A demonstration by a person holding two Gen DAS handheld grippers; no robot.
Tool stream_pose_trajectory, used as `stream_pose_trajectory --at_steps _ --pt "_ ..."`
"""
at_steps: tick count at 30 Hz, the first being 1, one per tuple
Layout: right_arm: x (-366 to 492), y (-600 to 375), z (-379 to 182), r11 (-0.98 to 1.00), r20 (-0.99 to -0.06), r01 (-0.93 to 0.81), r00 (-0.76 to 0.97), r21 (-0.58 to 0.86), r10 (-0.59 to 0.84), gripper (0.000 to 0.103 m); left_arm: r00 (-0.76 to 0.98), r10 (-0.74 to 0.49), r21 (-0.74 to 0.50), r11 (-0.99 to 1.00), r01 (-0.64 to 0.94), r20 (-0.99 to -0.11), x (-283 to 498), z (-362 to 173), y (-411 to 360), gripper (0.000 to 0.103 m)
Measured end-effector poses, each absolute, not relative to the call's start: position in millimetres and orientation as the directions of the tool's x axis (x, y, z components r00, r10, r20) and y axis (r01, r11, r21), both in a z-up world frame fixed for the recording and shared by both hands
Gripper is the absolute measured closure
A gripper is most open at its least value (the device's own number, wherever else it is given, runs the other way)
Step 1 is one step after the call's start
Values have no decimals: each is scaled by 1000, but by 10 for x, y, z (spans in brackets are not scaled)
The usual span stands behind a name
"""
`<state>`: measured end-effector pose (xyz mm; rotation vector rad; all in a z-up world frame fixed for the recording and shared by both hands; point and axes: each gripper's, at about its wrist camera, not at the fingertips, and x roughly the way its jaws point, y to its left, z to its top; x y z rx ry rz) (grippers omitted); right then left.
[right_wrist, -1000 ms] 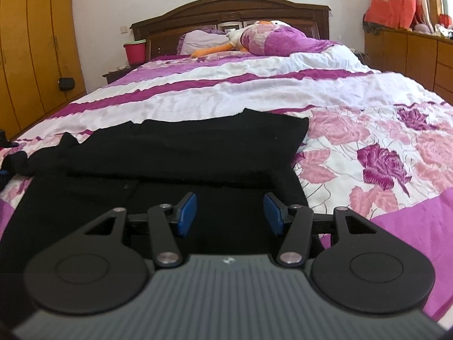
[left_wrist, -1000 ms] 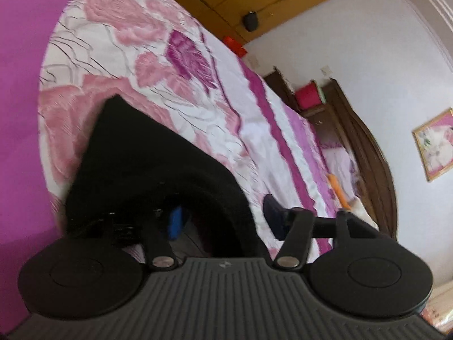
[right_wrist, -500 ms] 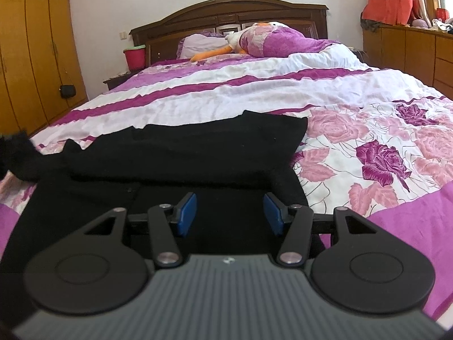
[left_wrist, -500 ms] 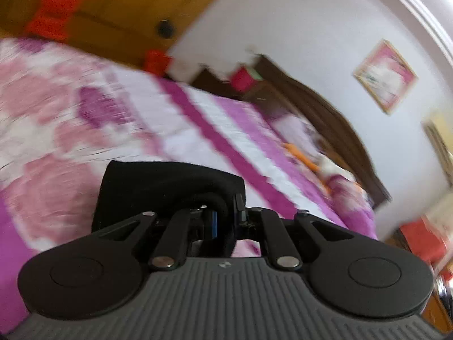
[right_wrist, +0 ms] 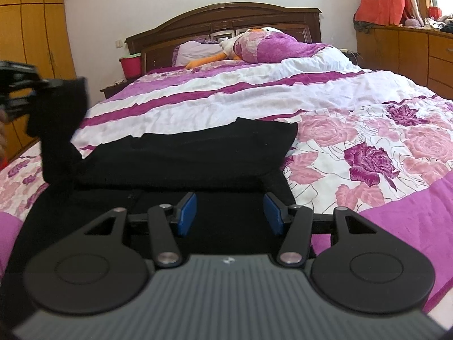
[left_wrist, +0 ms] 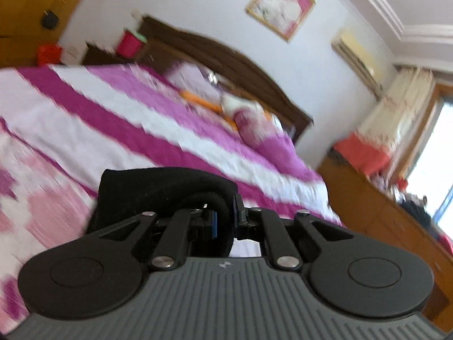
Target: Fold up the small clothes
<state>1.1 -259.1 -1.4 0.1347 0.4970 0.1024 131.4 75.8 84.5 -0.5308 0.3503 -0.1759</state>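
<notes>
A black garment [right_wrist: 198, 155] lies spread on the bed, partly folded. My left gripper [left_wrist: 225, 221] is shut on one black sleeve end [left_wrist: 167, 184] of it and holds it lifted above the bed; in the right wrist view that gripper [right_wrist: 31, 90] is at the far left with the sleeve [right_wrist: 59, 141] hanging from it. My right gripper [right_wrist: 229, 212] is open and empty, low over the near part of the garment.
The bed has a pink floral and purple striped cover [right_wrist: 368, 147]. Pillows and a plush toy [right_wrist: 254, 45] lie by the dark headboard [right_wrist: 226, 19]. A wooden wardrobe [right_wrist: 31, 28] stands left, wooden drawers [right_wrist: 410, 51] right, a red bin [right_wrist: 130, 66] on the nightstand.
My left gripper closed on the black sleeve and lifted it up off the bed, swinging toward the headboard. My right gripper stayed open and nearly still.
</notes>
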Motion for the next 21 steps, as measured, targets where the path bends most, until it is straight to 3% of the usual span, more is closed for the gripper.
stream_pose_trajectory --at_steps 11,18,21 --pt "20 -2717 -122 986 -499 -26 860 166 106 48 775 -316 -394 914 95 -547 1642 -119 7 90" --pt "57 -2729 -159 984 -520 -20 847 174 110 48 738 -292 -289 948 137 -608 1385 -235 -23 58" --pt "77 -2686 -130 984 -516 -41 847 171 125 48 743 -250 -225 965 137 -621 1205 -126 11 57"
